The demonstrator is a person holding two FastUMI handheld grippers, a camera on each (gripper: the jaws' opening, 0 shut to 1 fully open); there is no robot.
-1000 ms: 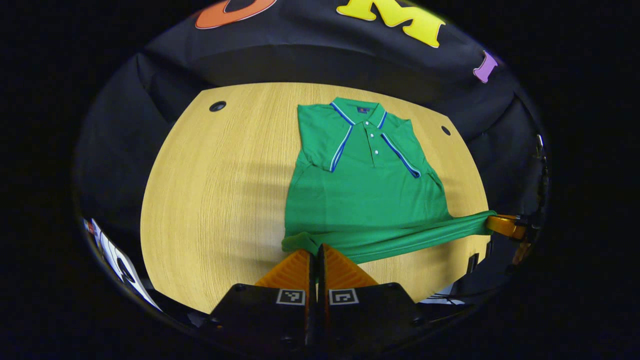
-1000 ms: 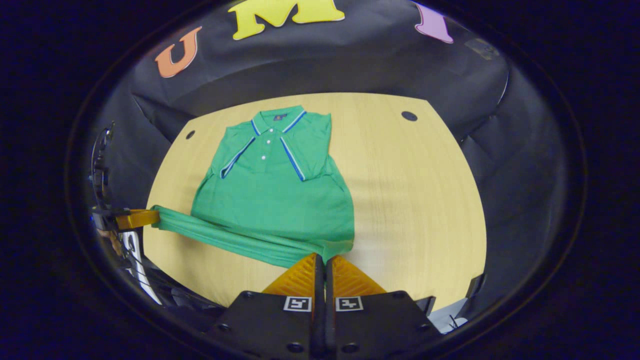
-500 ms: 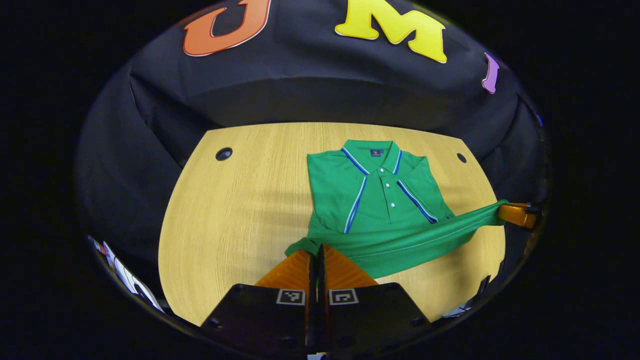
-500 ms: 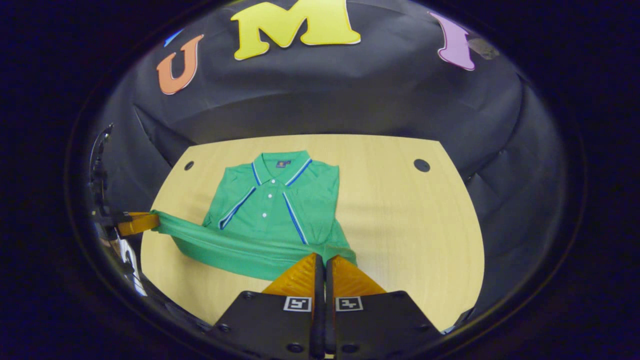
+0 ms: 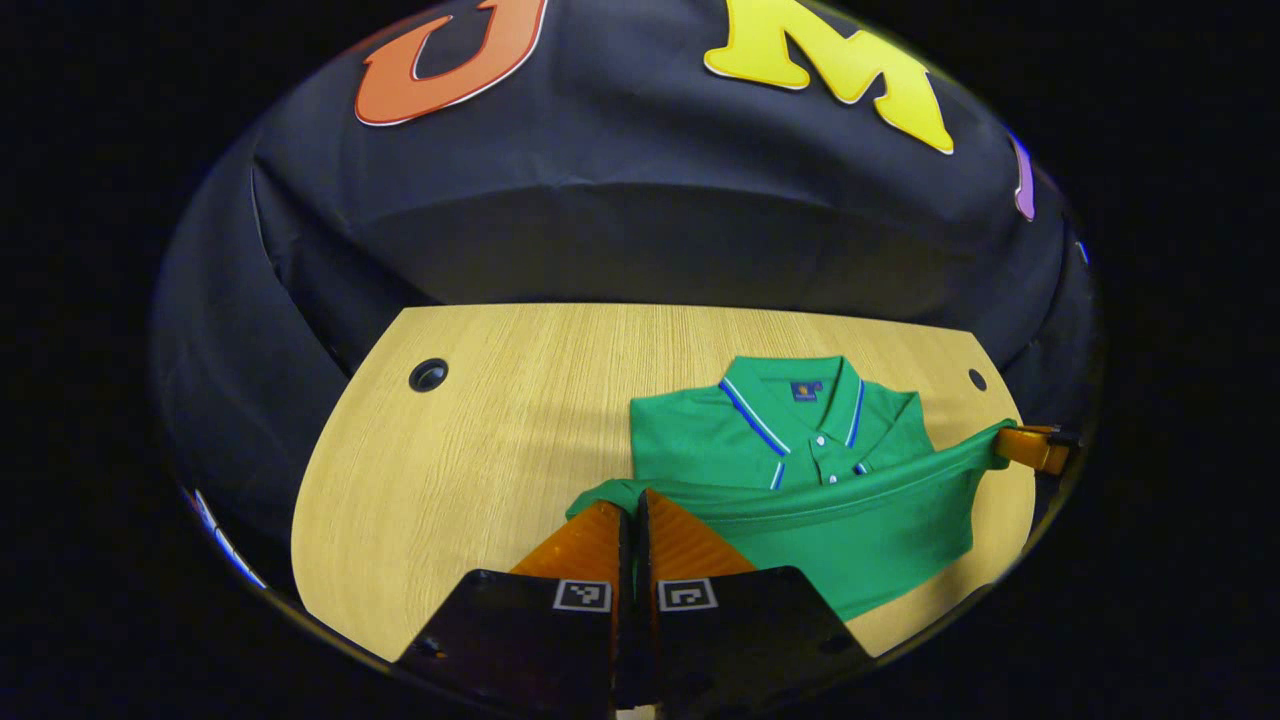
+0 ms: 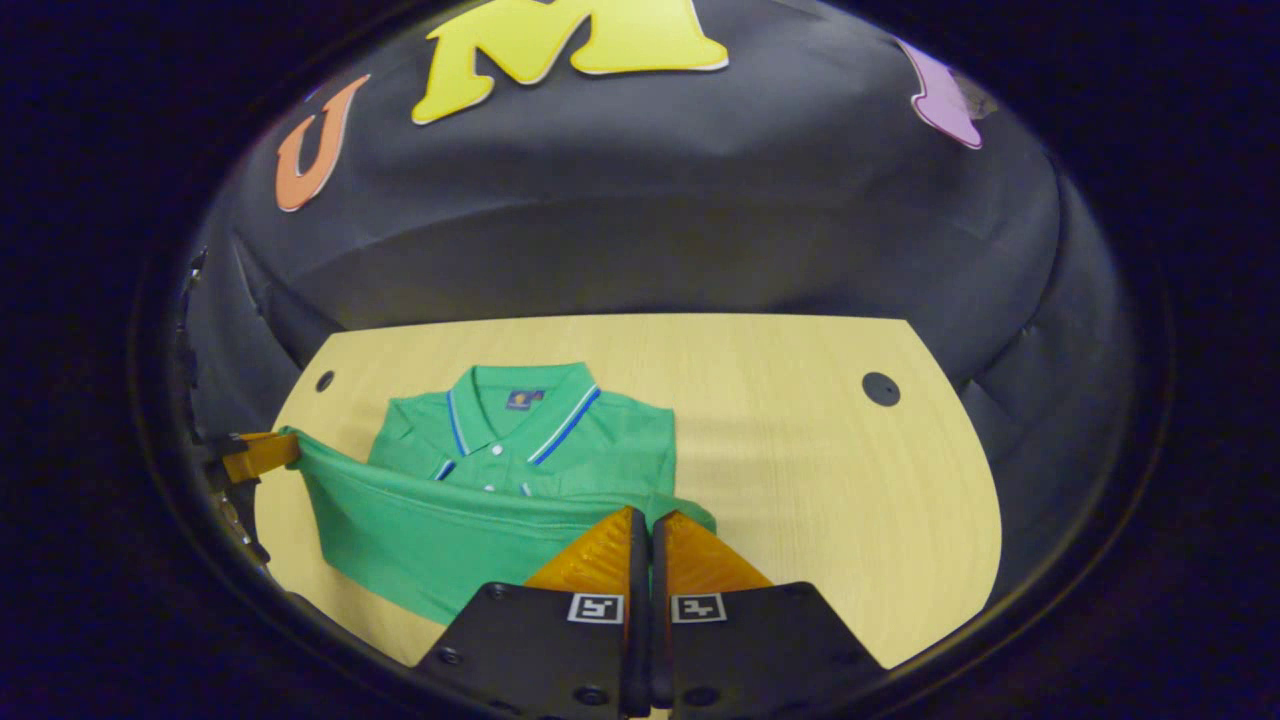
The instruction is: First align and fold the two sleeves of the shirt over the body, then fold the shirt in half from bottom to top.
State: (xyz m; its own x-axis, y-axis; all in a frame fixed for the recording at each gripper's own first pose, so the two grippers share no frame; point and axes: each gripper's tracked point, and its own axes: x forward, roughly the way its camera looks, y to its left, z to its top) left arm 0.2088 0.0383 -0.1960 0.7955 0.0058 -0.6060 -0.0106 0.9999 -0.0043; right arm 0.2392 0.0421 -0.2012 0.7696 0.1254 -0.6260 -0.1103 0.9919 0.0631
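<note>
A green polo shirt (image 5: 800, 470) lies on the light wooden surface (image 5: 480, 440), with its collar (image 5: 790, 385) toward the far edge. The collar has blue and white stripes, and small white buttons run down below it. The bottom edge of the shirt is lifted up and stretched in a line between the two grippers, so it hangs over the lower part of the shirt.

In the left gripper view, the left gripper (image 5: 630, 510) has its fingers pressed tight together on the left corner of the bottom hem (image 5: 800, 510). The right gripper (image 5: 1030, 447) shows at the far right, holding the other corner.

In the right gripper view, the right gripper (image 6: 645, 520) has its fingers squeezed together on its corner of the hem. The left gripper (image 6: 255, 455) shows at the left with its corner. The surface has small dark round holes (image 5: 428, 375) near its far corners.
</note>
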